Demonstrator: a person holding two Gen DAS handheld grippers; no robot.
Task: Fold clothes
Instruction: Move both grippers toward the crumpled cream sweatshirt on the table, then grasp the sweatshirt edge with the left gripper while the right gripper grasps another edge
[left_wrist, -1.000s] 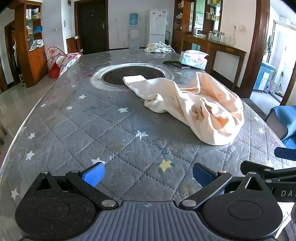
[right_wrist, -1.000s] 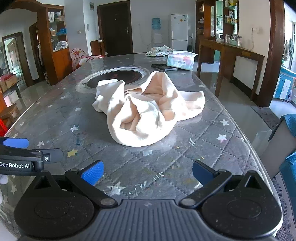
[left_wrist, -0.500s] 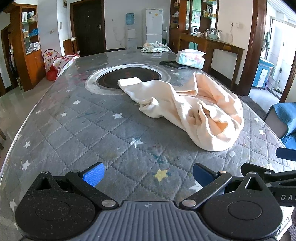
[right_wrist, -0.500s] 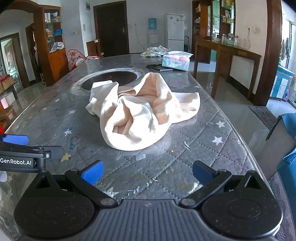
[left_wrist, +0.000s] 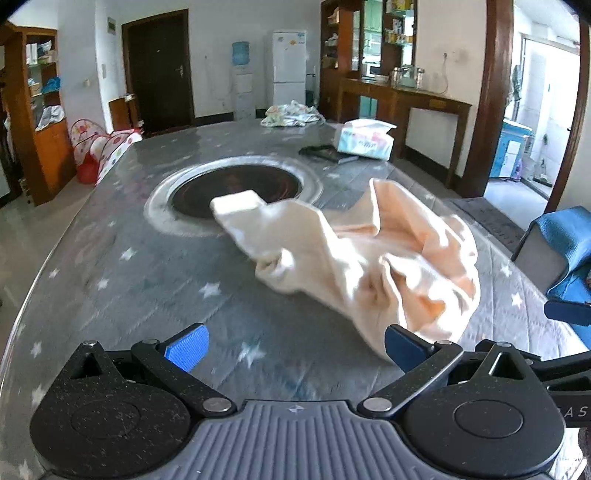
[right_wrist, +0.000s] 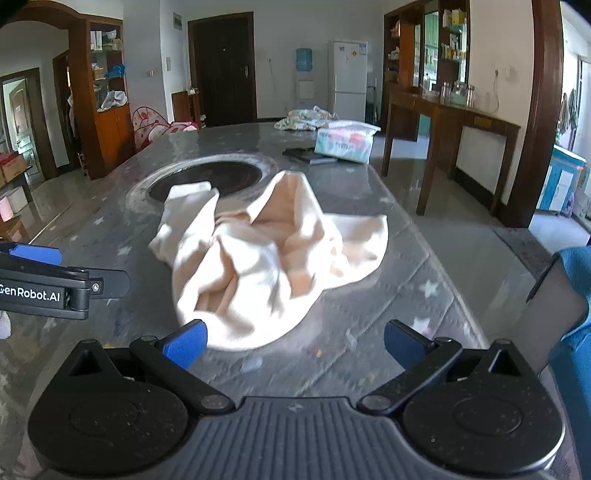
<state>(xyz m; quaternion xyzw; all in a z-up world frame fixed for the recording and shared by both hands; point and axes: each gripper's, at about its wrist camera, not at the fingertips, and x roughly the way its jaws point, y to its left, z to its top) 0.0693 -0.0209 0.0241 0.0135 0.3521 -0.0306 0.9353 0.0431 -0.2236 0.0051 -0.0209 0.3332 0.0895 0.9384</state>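
Observation:
A crumpled cream garment (left_wrist: 369, 254) lies in a heap on the grey star-quilted table (left_wrist: 129, 266), one end reaching over the round dark inset. My left gripper (left_wrist: 295, 345) is open just short of the heap's near edge, its right pad close to the cloth. In the right wrist view the same garment (right_wrist: 273, 258) sits straight ahead, and my right gripper (right_wrist: 295, 341) is open with its left pad (right_wrist: 184, 341) at the heap's near edge. Nothing is held. The left gripper's arm (right_wrist: 55, 291) shows at the left edge of that view.
A round dark inset (left_wrist: 236, 188) is set in the table's middle. A tissue pack (left_wrist: 364, 142), a dark flat item (left_wrist: 325, 152) and a patterned cloth (left_wrist: 290, 112) lie at the far end. A blue-covered chair (left_wrist: 561, 251) stands right of the table.
Both grippers have moved forward over the table toward the garment, which now looms larger and nearer the pads. Both stayed open. The garment has not moved.

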